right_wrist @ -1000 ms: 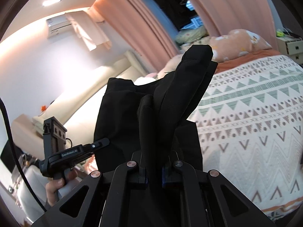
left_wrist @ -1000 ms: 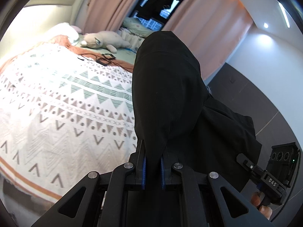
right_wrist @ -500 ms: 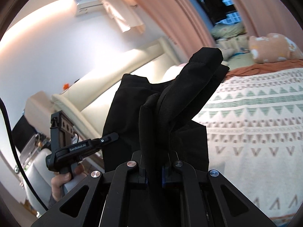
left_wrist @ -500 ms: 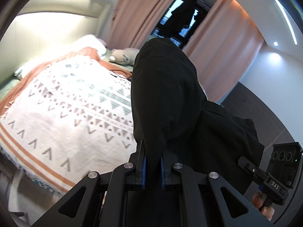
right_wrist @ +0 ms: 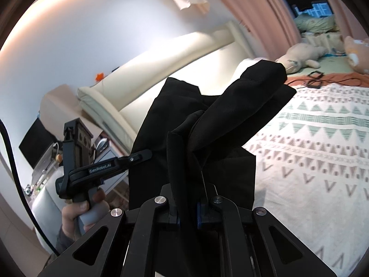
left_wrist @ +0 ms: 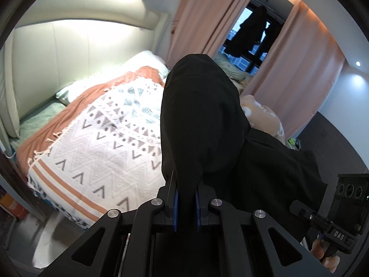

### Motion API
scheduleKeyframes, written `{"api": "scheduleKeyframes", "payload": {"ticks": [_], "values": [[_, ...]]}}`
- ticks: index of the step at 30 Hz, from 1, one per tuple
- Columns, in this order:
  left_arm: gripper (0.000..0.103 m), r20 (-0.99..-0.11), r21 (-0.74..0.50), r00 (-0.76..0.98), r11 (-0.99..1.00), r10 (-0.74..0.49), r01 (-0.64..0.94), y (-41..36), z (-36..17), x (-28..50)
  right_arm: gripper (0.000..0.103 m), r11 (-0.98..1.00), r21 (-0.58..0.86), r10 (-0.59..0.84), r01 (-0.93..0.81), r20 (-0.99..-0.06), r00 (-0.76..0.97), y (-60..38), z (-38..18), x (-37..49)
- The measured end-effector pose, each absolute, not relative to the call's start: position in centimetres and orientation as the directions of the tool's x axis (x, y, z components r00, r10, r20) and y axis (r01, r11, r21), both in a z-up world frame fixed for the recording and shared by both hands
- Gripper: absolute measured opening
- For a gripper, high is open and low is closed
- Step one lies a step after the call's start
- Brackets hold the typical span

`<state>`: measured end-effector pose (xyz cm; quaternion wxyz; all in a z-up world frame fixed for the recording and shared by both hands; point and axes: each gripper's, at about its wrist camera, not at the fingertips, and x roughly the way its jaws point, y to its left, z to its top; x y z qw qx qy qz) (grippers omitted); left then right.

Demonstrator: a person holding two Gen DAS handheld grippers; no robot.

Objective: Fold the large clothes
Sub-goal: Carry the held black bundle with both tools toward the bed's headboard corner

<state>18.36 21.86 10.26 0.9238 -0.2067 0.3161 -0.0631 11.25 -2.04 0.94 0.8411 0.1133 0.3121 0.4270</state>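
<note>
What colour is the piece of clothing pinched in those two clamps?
Plain black, no pattern. The black garment shows best in the left wrist view, against the patterned bedspread.

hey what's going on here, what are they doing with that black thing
A person is holding up a black garment with a handheld gripper in each hand. The left gripper and the right gripper are each shut on a bunched edge of the fabric, which hangs in the air between them beside a bed with a patterned blanket. Nothing is laid out or folded yet.
</note>
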Motion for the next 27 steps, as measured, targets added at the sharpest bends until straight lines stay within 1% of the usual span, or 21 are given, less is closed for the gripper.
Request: {"api": "scheduleKeyframes", "payload": {"ticks": [7,14,18,27], "values": [[0.010,-0.567,-0.410,0.804,0.908,-0.178,-0.088,26.3,10.2,20.0,0.010,0.556,0.465,0.819,-0.689,-0.447,0.359,4.2,0.5,14.2],[0.009,-0.563,-0.425,0.815,0.894,-0.135,-0.145,30.5,9.3,22.8,0.010,0.500,0.454,0.838,-0.738,-0.468,0.280,9.6,0.1,17.7],[0.009,-0.586,-0.427,0.803,0.883,-0.108,-0.193,34.1,8.5,24.7,0.010,0.473,0.476,0.849,-0.741,-0.471,0.239,12.6,-0.8,19.8],[0.009,-0.650,-0.334,0.759,0.884,0.036,-0.328,40.1,8.2,26.2,0.010,0.391,0.571,0.880,-0.721,-0.461,0.113,19.9,-4.2,23.6]]}}
